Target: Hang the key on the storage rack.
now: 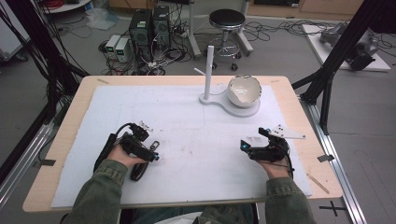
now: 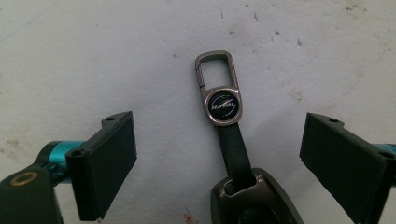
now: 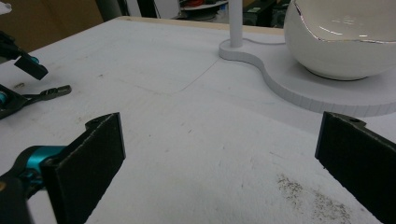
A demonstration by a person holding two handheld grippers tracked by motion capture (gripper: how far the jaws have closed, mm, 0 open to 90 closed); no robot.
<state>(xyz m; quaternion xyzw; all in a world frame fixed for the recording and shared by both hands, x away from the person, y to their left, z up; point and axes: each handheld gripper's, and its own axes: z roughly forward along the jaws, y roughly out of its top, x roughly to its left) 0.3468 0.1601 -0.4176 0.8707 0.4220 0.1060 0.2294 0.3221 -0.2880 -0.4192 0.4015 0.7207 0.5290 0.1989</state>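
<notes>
Your left tool (image 1: 148, 150) sits at the lower left of the high view, your hand wrapped around it, resting over the white mat (image 1: 187, 121) that covers the wooden table (image 1: 299, 121). In the left gripper view its two black jaws stand spread wide with nothing between their faces. Lying flat on the mat in that gap is a key fob (image 2: 254, 200) at the bottom centre of the frame, with a black strap (image 2: 235, 149) running up to a metal carabiner clip (image 2: 219, 88) that carries a round dark emblem. Neither jaw touches the strap or the clip.

Your right tool (image 1: 266, 140) is at the lower right of the high view, well apart from the left one. In the right gripper view its jaws are also spread wide and hold nothing; bare mat lies between them, with some dark specks toward the lower right.

At the upper centre of the high view, a white stand (image 1: 208, 70) with an upright post rises from a flat white base, and a white bowl (image 1: 244, 90) with an uneven rim sits on that base just right of the post. The same bowl (image 3: 345, 37) shows at the upper right of the right gripper view.
</notes>
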